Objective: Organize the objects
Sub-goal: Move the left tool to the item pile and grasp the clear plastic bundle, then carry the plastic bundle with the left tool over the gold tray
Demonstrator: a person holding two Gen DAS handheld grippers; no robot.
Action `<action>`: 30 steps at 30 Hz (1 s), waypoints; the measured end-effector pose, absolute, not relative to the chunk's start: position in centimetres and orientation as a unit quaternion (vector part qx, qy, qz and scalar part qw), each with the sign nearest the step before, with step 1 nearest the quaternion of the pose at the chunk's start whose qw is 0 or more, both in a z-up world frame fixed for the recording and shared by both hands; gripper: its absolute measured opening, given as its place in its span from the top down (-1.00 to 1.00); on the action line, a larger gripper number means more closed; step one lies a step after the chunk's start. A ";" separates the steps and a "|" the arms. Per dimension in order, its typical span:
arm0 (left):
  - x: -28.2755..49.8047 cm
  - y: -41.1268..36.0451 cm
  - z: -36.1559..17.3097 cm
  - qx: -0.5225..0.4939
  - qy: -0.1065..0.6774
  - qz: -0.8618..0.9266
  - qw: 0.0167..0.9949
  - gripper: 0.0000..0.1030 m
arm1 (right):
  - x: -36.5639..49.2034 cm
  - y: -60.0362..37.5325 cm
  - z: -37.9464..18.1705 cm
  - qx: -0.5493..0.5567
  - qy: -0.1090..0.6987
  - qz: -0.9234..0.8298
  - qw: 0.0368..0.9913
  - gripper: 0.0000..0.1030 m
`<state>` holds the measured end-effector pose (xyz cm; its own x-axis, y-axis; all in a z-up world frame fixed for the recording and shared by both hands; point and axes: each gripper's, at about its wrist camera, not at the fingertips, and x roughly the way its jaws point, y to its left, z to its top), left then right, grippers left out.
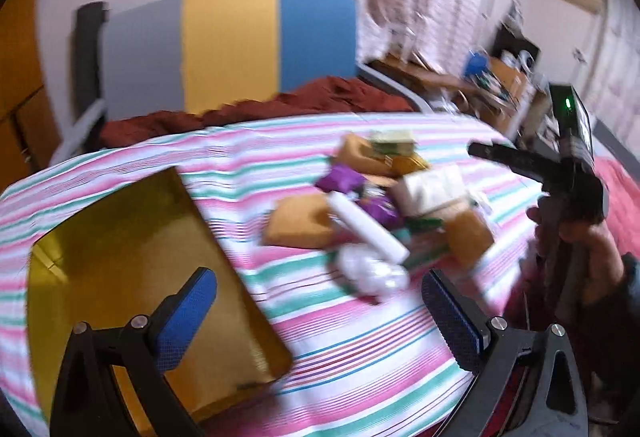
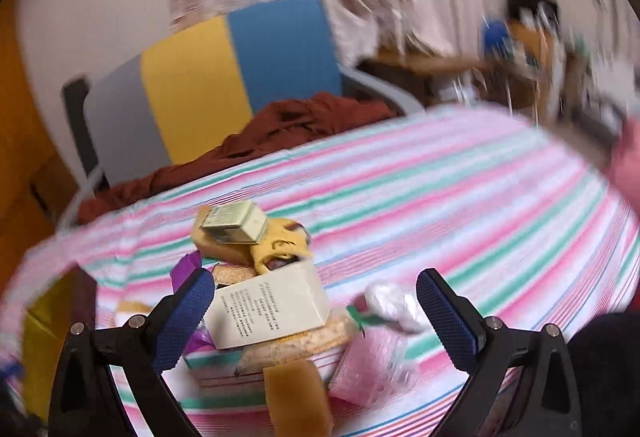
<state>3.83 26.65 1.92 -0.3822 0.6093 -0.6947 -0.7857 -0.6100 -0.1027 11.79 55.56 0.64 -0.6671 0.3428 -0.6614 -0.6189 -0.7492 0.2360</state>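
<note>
My left gripper (image 1: 320,311) and right gripper (image 2: 316,311) both gape wide, empty, above the striped tablecloth (image 1: 360,349); the jumbled packets (image 1: 380,213) lie right of the golden tray (image 1: 132,269).

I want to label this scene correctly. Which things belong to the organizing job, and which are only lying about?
Job: pile of small packets and boxes, golden tray, left gripper, right gripper, both open.

Lying about: striped chair, reddish-brown cloth, cluttered desk.

Both the left hand-held gripper (image 1: 316,301) and right hand-held gripper (image 2: 314,303) gape wide, gripping nothing.
</note>
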 end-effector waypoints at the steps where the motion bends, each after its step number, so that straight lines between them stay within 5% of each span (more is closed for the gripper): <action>1: 4.3 27.6 1.5 -0.361 0.130 0.817 0.429 -0.99 | 12.2 56.1 0.5 -0.299 0.249 0.880 0.273 -1.00; 15: 3.8 37.0 -6.3 -0.400 0.223 0.789 0.410 -0.90 | 13.6 58.2 0.2 -0.277 0.325 0.865 0.263 -1.00; 16: 3.7 37.4 -6.6 -0.399 0.229 0.790 0.406 -0.86 | 13.5 58.3 0.0 -0.279 0.326 0.864 0.263 -1.00; 18: 3.3 37.9 -7.4 -0.406 0.230 0.785 0.408 -0.32 | 13.4 58.5 -0.3 -0.286 0.329 0.859 0.267 -1.00; 30: 5.3 34.7 -7.9 -0.418 0.188 0.769 0.445 -0.05 | 12.0 58.0 -1.1 -0.317 0.315 0.858 0.253 -1.00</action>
